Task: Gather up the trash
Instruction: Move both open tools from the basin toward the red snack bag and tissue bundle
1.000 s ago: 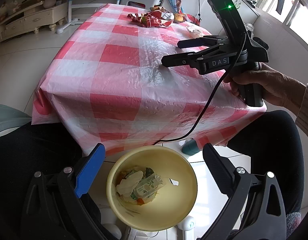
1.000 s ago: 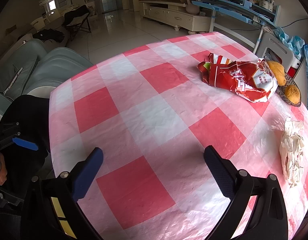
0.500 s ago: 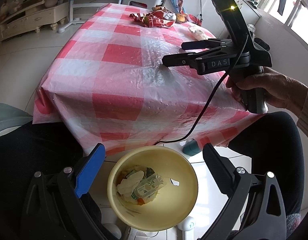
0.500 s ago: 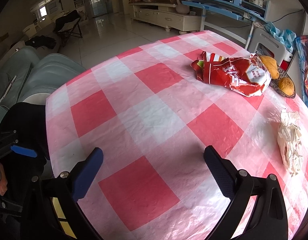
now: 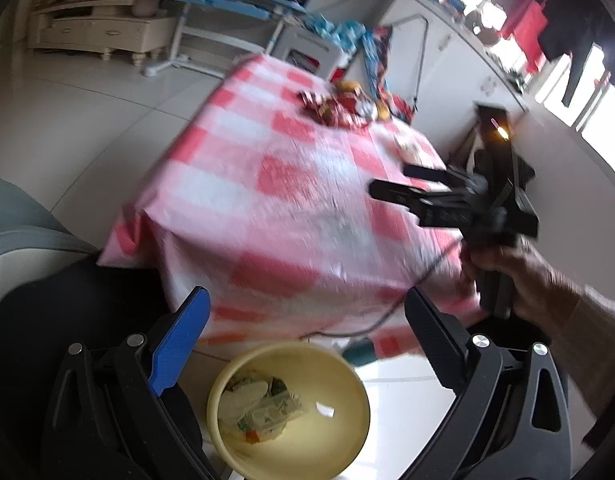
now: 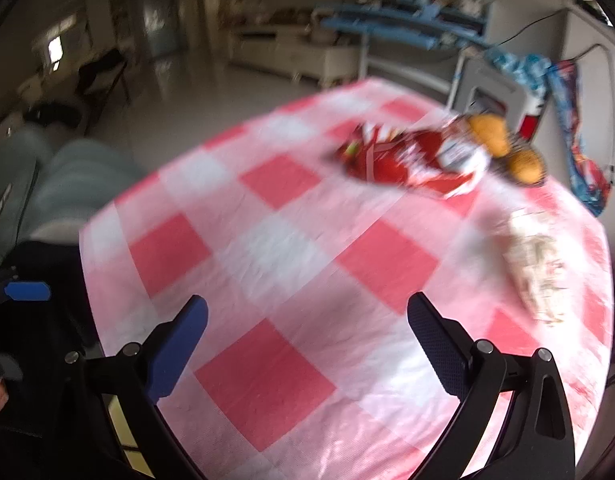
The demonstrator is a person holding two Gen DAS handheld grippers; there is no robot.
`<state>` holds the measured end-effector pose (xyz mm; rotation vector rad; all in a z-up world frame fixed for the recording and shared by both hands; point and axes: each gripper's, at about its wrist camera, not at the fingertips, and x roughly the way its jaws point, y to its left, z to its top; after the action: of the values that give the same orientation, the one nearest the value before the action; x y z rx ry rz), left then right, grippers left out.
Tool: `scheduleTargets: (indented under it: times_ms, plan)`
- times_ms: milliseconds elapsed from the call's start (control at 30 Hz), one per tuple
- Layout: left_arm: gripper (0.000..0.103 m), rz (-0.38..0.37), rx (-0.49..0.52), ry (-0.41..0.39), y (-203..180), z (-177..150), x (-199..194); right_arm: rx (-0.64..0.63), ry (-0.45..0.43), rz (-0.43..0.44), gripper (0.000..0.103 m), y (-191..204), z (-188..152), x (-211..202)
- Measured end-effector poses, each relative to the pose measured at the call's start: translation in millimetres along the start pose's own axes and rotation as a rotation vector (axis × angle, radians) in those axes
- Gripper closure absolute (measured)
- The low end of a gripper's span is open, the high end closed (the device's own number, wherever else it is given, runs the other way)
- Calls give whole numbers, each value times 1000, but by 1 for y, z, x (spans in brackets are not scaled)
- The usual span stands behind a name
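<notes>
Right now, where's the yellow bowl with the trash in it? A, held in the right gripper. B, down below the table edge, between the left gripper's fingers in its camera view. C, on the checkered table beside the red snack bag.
B: the yellow bowl sits low beneath the table's near edge, framed by the open left gripper.

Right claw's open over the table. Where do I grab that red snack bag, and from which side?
Take the red bag at its crumpled near-left end, coming in low from the near side. It lies flat along the cloth, its far-right end against the oranges, so only the near end is free. Right claw stands open and empty.
</notes>
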<state>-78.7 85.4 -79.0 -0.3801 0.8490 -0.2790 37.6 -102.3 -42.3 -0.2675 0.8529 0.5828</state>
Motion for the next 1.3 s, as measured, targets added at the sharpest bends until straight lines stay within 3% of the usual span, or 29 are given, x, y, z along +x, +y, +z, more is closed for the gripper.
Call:
scheduleTargets:
  times_ms: [167, 600, 1033, 1300]
  plan:
    - [9, 20, -3, -53, -1, 17, -4, 29, -52, -63, 7, -10, -5, -14]
    - [9, 110, 129, -89, -29, 68, 23, 127, -65, -142, 7, -47, -4, -25]
    - [9, 135, 233, -92, -58, 88, 47, 74, -90, -160, 7, -54, -9, -32]
    - [9, 151, 307, -107, -73, 108, 69, 21, -91, -224, 7, -62, -6, -32]
